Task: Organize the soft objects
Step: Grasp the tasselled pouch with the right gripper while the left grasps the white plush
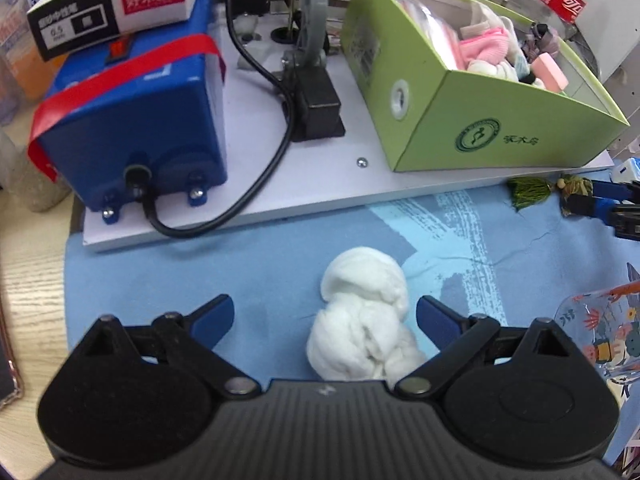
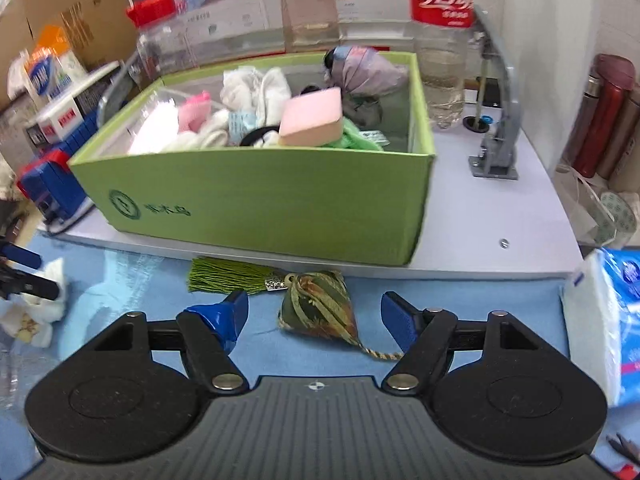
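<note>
A white cotton wad (image 1: 364, 320) lies on the blue cloth (image 1: 200, 264), between the wide-apart blue fingers of my left gripper (image 1: 326, 312). The gripper is open, and its right finger stands close beside the wad. A brown-green sachet (image 2: 320, 312) with a green tassel (image 2: 228, 276) lies between the fingers of my right gripper (image 2: 314, 304), which is open and not touching it. Behind both stands the green box (image 2: 260, 200) on a white platform, holding socks, a pink sponge (image 2: 312, 120) and other soft things. The right gripper's fingers (image 1: 616, 208) show at the right edge of the left wrist view.
A blue machine (image 1: 132, 120) with a black cable (image 1: 256, 184) shares the white platform (image 1: 320, 184) with the box. A cola bottle (image 2: 440, 40) and a grey bracket (image 2: 496, 120) stand behind the box. A tissue pack (image 2: 600, 320) and a patterned glass (image 1: 600, 340) sit on the cloth.
</note>
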Tool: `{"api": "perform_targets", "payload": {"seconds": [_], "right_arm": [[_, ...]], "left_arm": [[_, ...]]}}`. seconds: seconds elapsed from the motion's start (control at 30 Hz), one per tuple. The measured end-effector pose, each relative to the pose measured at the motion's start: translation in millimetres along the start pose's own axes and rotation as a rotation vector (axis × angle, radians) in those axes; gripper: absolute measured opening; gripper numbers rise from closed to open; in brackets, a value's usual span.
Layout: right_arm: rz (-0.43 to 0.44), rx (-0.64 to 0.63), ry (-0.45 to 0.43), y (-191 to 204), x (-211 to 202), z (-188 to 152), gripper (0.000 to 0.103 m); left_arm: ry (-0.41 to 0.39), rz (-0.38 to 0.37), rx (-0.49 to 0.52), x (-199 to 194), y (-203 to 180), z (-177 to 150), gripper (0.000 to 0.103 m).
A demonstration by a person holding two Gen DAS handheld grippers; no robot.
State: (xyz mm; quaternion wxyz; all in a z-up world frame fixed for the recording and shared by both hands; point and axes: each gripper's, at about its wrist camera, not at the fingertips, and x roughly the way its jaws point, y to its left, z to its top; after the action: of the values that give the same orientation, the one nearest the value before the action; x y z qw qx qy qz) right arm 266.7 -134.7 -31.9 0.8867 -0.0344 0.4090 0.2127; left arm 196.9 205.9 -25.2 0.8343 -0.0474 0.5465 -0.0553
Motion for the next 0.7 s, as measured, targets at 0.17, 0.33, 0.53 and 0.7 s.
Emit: {"api": "perform_targets", "payload": {"seconds": [0.17, 0.33, 0.53, 0.7], "right_arm": [[-0.059, -0.081, 0.032, 11.5, 26.3, -6.7, 0.061], [-0.048, -0.095, -0.049, 4.7, 21.9, -20.6, 0.063], [-0.041, -0.099, -0.080, 4.4, 19.7, -27.3, 0.055], [0.004, -0.123, -0.078, 4.6, 6.7, -32.1, 0.021]], "left_arm": [[-0.024, -0.001, 0.055, 12.4, -11.9, -2.6, 0.097], [-0.051, 0.031, 0.101, 10.1, -14.0, -14.0, 0.095], [-0.098, 0.026, 0.048, -6.4, -3.9, -20.5, 0.050], [-0.148, 0.011, 0.011, -31.6, 0.7, -22.6, 0.050]]}}
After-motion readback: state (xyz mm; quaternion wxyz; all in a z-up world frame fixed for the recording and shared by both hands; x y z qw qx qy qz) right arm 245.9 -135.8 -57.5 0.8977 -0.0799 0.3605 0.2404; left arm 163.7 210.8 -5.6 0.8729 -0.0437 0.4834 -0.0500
